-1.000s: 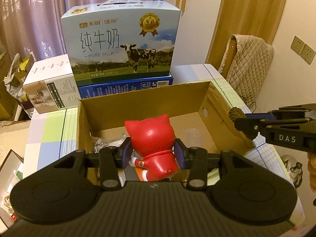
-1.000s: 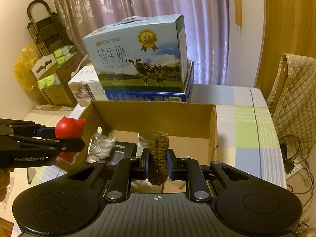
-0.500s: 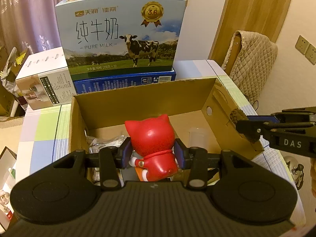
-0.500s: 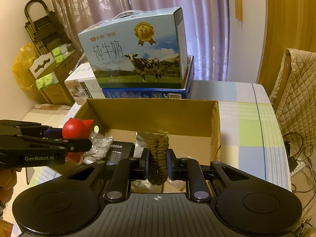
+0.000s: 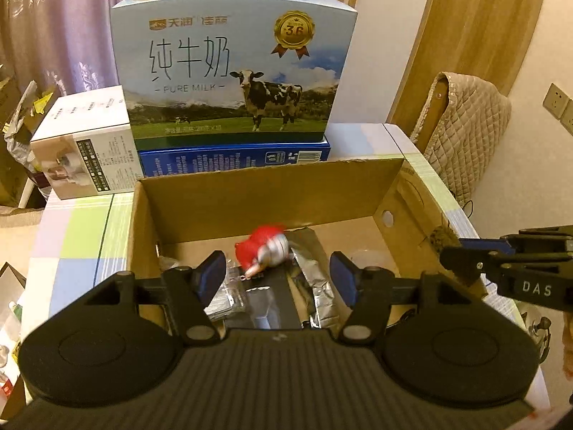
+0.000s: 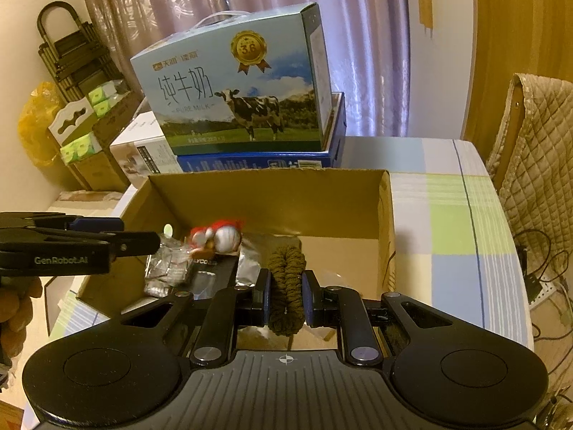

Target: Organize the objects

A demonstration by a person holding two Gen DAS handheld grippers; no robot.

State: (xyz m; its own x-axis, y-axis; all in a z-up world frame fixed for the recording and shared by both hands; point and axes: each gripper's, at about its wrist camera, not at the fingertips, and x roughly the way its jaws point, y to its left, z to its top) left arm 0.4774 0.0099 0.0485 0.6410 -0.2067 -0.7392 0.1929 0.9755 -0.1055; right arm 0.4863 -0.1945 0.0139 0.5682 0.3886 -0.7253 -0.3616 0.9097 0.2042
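Release of the red plastic cat-shaped figurine (image 5: 264, 251) was the change at this moment. Half a second before, the left gripper (image 5: 278, 275) had been clenched on the figurine above the open brown cardboard box (image 5: 272, 197); now its blue-padded jaws stood wide apart with nothing between them. The figurine appeared motion-blurred and tipped over, with its pale underside showing, inside the box toward the far wall. Whether it was airborne or already resting on the contents could not be told from either view.

Below it lay a flat black carton (image 5: 268, 304) flanked by crumpled silver foil packets (image 5: 318, 286), with a further foil packet (image 6: 168, 268) at the near left of the box in the right wrist view. A clear plastic cup (image 5: 365, 256) showed faintly at the right of the box floor.

The right gripper (image 6: 285, 295) was clamped on a looped olive-brown braided cord (image 6: 286, 286), held above the near right part of the box, where bare cardboard floor showed beyond the cord.

Behind the box stood a blue milk carton case printed with a cow (image 5: 232, 71), stacked on a flat dark blue box (image 5: 232, 159), with a white product box (image 5: 82, 143) to the left, all on the checked tablecloth (image 5: 78, 229).

Judgement: one object had been deposited in the box. The cord appeared to be the next item for placement, and the bare right-hand floor offered room for it.
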